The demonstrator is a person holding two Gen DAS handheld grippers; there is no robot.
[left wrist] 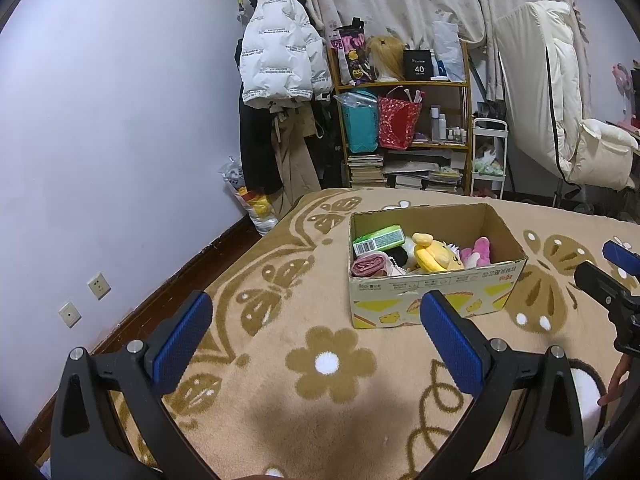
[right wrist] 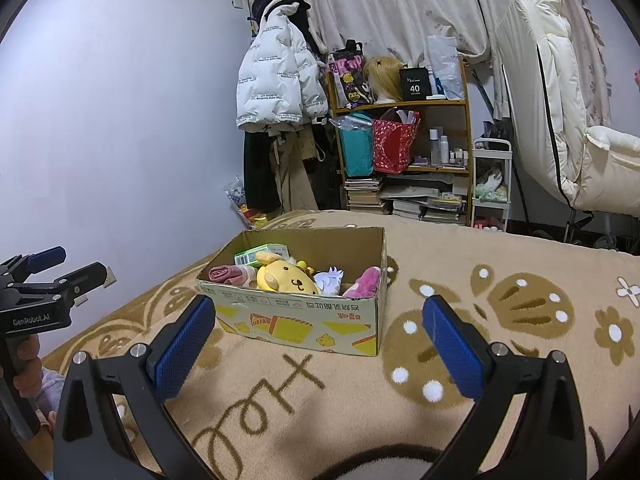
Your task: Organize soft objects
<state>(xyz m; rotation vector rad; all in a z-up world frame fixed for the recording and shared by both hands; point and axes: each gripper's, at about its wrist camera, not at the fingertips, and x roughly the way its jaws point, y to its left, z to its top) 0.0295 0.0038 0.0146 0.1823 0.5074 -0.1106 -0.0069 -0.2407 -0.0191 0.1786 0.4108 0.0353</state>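
A cardboard box (left wrist: 436,288) stands on the beige patterned blanket (left wrist: 320,364); it also shows in the right wrist view (right wrist: 304,320). Inside lie a yellow plush dog (right wrist: 286,276), a pink plush (right wrist: 366,282), a white plush piece (right wrist: 329,279), a rolled pink cloth (right wrist: 226,274) and a green pack (right wrist: 262,254). My left gripper (left wrist: 316,332) is open and empty, just in front of the box. My right gripper (right wrist: 320,336) is open and empty, near the box's front. The right gripper appears at the left view's right edge (left wrist: 616,280), the left gripper at the right view's left edge (right wrist: 44,280).
A lilac wall with sockets (left wrist: 98,285) runs along the left. Behind the bed stand a coat rack with a white puffer jacket (left wrist: 280,64), a cluttered wooden shelf (left wrist: 404,120), a small white trolley (left wrist: 490,160) and a folded white mattress (left wrist: 552,92).
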